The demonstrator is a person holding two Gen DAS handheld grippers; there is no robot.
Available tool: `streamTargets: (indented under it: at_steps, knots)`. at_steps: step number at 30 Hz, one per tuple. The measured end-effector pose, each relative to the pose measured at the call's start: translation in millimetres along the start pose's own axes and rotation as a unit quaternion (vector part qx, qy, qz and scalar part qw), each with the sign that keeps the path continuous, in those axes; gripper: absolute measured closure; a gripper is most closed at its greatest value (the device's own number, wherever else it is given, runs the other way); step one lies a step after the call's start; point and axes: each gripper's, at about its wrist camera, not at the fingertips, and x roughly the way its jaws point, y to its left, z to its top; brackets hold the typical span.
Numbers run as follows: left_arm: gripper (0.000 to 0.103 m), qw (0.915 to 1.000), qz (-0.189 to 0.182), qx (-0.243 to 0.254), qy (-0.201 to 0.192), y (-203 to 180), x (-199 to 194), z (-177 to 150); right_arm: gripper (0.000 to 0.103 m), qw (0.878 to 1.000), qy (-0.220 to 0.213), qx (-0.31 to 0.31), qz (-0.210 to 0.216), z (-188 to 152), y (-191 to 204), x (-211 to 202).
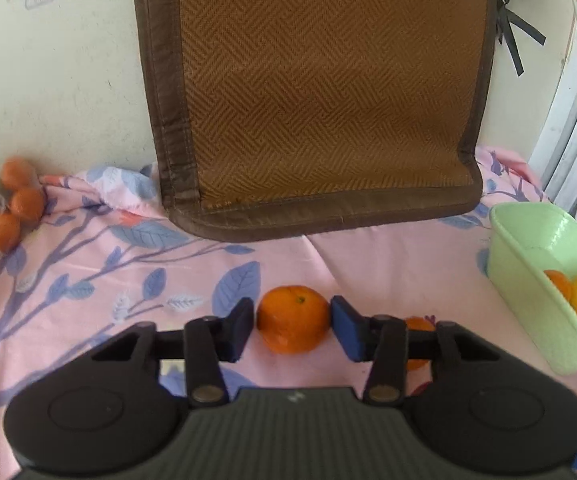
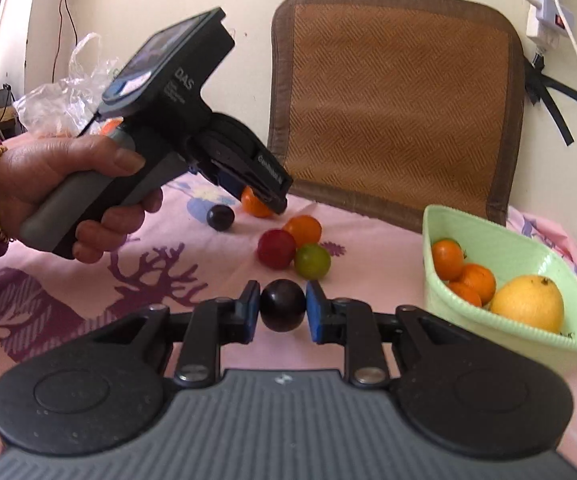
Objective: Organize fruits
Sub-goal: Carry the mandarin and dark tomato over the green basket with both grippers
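My left gripper (image 1: 293, 322) is shut on an orange mandarin (image 1: 293, 319) resting on the pink floral cloth (image 1: 88, 280); in the right wrist view it (image 2: 266, 196) reaches down over the same mandarin (image 2: 253, 204). My right gripper (image 2: 282, 310) is shut on a dark plum (image 2: 282, 310), held above the cloth. A pale green basket (image 2: 488, 236) at the right holds small oranges (image 2: 447, 259) and a yellow fruit (image 2: 528, 302); it also shows in the left wrist view (image 1: 528, 304). Loose on the cloth lie a dark plum (image 2: 220, 217), a red fruit (image 2: 276, 249), an orange one (image 2: 303, 230) and a green one (image 2: 312, 261).
A brown woven cushion (image 1: 320, 92) leans on the wall behind the cloth. A plastic bag with several mandarins (image 1: 12, 208) sits at the far left. A power strip and cables (image 2: 544, 20) hang at the upper right. Another orange fruit (image 1: 418, 326) lies behind my left gripper's right finger.
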Motion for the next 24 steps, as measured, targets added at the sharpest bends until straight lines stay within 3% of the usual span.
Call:
streamTargets:
  at_steps: [3, 8, 11, 14, 18, 24]
  knots:
    - [0.064, 0.9999, 0.011, -0.008, -0.004, -7.0, -8.2, -3.9, 0.073, 1.000, 0.019, 0.014, 0.009, 0.0, -4.0, 5.6]
    - [0.064, 0.9983, -0.046, -0.003, -0.036, -29.2, -64.3, -18.5, 0.075, 0.999, 0.021, 0.024, 0.013, -6.8, -4.8, -3.2]
    - [0.063, 0.9954, -0.078, 0.022, -0.053, -47.4, -102.5, -43.5, 0.075, 0.999, 0.008, 0.038, 0.018, -16.3, -4.9, -22.9]
    - [0.063, 0.9938, -0.086, 0.049, -0.052, -65.4, -125.0, -77.3, 0.075, 0.999, -0.002, 0.046, 0.004, -26.4, -5.7, -44.6]
    - [0.063, 0.9949, -0.078, 0.049, -0.041, -77.8, -133.3, -112.5, 0.075, 0.998, -0.005, 0.055, -0.017, -40.3, -7.4, -66.5]
    - [0.062, 0.9949, -0.079, 0.060, -0.019, -91.0, -120.9, -129.5, 0.070, 0.998, 0.018, 0.055, -0.028, -53.7, -7.6, -69.6]
